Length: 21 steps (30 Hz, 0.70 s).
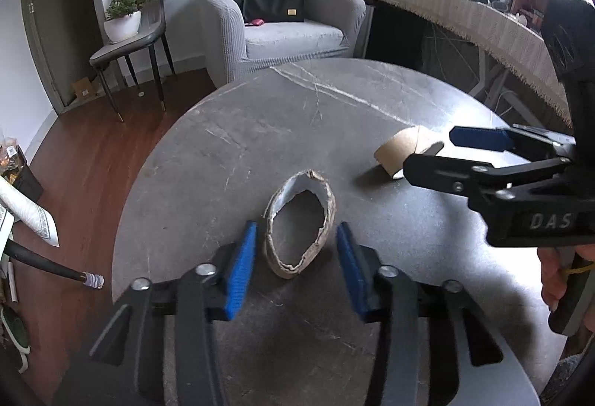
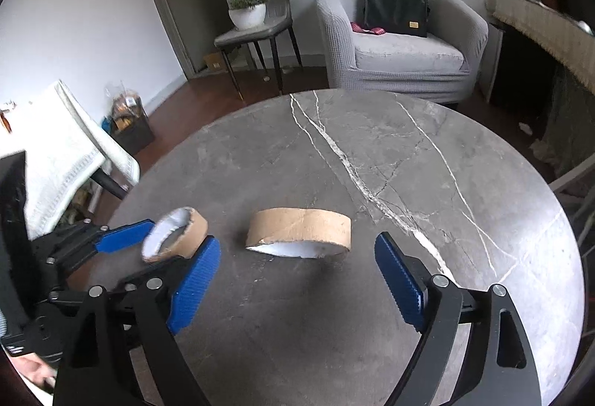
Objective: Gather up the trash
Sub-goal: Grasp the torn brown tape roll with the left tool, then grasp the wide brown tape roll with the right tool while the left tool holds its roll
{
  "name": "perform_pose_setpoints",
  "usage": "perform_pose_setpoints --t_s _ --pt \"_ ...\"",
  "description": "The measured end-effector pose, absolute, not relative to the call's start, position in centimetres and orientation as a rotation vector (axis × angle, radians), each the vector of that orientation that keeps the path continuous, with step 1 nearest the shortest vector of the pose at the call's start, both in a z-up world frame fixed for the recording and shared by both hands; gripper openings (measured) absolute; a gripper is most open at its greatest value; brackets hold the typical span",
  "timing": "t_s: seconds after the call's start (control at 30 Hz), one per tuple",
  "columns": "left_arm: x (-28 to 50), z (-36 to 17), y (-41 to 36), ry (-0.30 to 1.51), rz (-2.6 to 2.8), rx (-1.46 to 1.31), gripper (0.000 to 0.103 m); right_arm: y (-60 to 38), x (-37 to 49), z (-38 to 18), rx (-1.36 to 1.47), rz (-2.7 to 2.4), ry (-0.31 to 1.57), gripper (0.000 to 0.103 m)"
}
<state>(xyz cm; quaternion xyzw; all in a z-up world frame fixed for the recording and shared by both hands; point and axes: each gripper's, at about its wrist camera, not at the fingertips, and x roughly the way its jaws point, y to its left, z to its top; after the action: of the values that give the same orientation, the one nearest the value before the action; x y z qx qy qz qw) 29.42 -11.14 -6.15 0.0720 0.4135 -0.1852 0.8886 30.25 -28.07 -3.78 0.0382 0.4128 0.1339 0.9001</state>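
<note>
Two cardboard rings on a grey marble surface (image 2: 372, 153). Left tool (image 1: 296, 262) spread wide around the torn ring (image 1: 300, 223), not gripping. Right tool (image 2: 297, 279) likewise released, straddling the second ring (image 2: 299, 229).

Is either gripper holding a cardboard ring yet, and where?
No. Left gripper is open around the squashed ring; right gripper is open before the other ring.

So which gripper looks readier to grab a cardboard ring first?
Probably the left gripper: its open fingers already sit on either side of the squashed cardboard ring. The right gripper is open too, but the other ring lies ahead of its fingertips.
</note>
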Motion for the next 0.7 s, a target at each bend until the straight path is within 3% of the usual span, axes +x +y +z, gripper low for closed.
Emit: perform_pose_setpoints --t_s 0.1,0.6,0.7 --pt "29.4 -6.1 -10.9 0.861 -0.387 0.145 0.037 -27.5 30.6 -4.2 0.041 0.261 0.865 0.086" --pt "27.9 -4.5 -8.9 0.825 -0.385 0.078 0.036 -26.0 32.0 -5.4 -0.053 0.197 0.898 0.086" --pt "27.6 -4.3 -8.1 0.822 -0.380 0.077 0.036 -25.7 32.3 -5.6 -0.061 0.183 0.900 0.078"
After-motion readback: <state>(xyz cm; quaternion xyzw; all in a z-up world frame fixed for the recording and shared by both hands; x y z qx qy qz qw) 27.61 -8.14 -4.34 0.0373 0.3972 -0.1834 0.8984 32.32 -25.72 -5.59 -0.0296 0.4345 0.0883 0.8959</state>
